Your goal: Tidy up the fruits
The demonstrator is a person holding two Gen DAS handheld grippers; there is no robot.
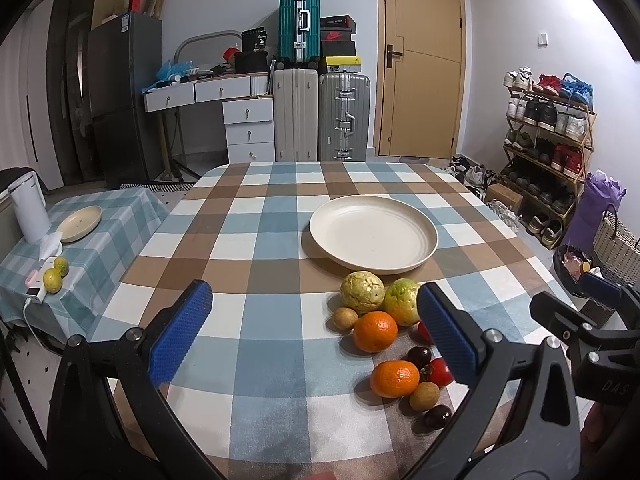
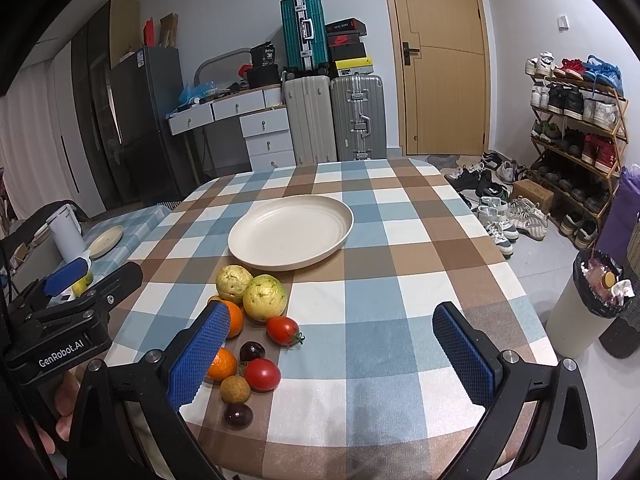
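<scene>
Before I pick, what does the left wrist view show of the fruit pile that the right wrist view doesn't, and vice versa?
Left only: a small brown fruit beside the upper orange, both oranges unobstructed. Right only: both tomatoes clear, the upper tomato fully visible. Both: empty cream plate, two guavas, two dark fruits, open grippers.

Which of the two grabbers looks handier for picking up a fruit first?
Probably the right gripper: open, with the red tomatoes just ahead between its blue fingers. The left gripper, also open, has mostly bare checked tablecloth between its fingers; the fruit pile sits by its right finger.
</scene>
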